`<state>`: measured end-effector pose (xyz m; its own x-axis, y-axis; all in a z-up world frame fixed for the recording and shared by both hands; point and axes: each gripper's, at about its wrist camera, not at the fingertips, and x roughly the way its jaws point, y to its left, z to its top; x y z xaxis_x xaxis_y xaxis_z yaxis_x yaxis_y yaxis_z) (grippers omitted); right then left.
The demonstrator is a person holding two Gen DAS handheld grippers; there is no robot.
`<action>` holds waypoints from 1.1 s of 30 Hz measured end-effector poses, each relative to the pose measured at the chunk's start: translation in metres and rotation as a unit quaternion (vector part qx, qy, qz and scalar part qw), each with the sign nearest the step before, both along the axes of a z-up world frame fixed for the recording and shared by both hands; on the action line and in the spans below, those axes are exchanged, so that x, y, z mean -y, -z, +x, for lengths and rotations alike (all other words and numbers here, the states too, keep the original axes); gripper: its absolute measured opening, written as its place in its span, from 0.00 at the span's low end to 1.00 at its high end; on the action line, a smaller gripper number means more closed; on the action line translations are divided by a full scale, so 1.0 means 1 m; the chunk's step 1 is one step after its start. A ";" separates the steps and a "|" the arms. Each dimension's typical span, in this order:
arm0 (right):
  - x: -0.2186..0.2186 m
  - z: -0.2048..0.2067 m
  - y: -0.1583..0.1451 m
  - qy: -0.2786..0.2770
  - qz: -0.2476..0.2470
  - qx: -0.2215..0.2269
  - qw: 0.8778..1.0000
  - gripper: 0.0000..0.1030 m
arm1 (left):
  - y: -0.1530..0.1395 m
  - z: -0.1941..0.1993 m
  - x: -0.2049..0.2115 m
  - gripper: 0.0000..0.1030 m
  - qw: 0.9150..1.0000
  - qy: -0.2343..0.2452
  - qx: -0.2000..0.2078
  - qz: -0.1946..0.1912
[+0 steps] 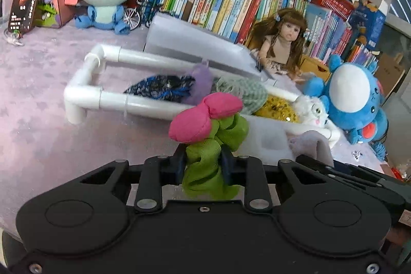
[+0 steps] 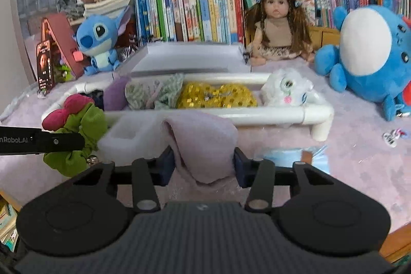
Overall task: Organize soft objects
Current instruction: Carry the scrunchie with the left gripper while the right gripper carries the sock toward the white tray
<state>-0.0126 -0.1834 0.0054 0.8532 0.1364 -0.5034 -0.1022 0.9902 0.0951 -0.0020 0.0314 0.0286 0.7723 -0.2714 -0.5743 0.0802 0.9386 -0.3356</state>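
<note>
Right now both grippers are loaded, near side of the white PVC pipe frame (image 2: 269, 117).

Left gripper (image 1: 203, 166): jaws pinched tight on the green scrunchie (image 1: 205, 166), the one with the pink bow (image 1: 205, 117). Ruffles bulge above and below the pads, so the grip looks solid. It sits just short of the frame's near rail, beside a white foam block (image 2: 128, 138).

Right gripper (image 2: 204, 163): jaws closed in on a pale lilac folded cloth (image 2: 203, 140), likely a sock or small towel, can't tell which. Fabric fills the gap and touches both pads. Its upper fold stands in front of the near rail; whether it rests on the rail I can't tell.

Already inside the frame, left to right in the right wrist view: a dark blue patterned piece (image 1: 164, 87), purple fuzzy item (image 2: 115, 94), green gingham scrunchie (image 2: 154, 91), gold sequin scrunchie (image 2: 218, 96), small white plush (image 2: 287, 89). Row is packed.

My read: the step is pick-and-carry, and placing has not begun for either item. Mostly done, these two look like the last loose ones on this side.

Next move calls for:
- lifting each piece clear of the near rail before going forward; the cloth hangs low and could snag
- dropping the green scrunchie toward the left end, where I can just see a gap
- finding a slot for the cloth; none obvious, may need to go on top

Stitch plush (image 2: 97, 43), doll (image 2: 277, 25) and big blue plush (image 2: 367, 50) sit outside the frame, untouched.
</note>
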 end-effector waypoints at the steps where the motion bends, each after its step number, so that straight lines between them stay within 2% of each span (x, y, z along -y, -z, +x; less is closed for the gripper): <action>1: 0.001 -0.001 -0.003 0.002 -0.001 0.005 1.000 0.50 | -0.003 -0.001 -0.001 0.25 1.000 0.000 0.003 -0.001; 12: 0.015 0.001 -0.025 0.015 0.004 0.032 0.999 0.50 | -0.037 0.002 -0.013 0.25 1.000 -0.007 0.028 -0.004; 23: 0.028 0.016 -0.038 0.020 0.049 0.029 0.998 0.50 | -0.055 0.035 -0.011 0.25 1.000 0.001 0.027 -0.003; 33: 0.034 0.039 -0.056 0.011 0.062 0.026 0.998 0.50 | -0.071 0.070 -0.009 0.25 1.000 0.019 0.014 -0.011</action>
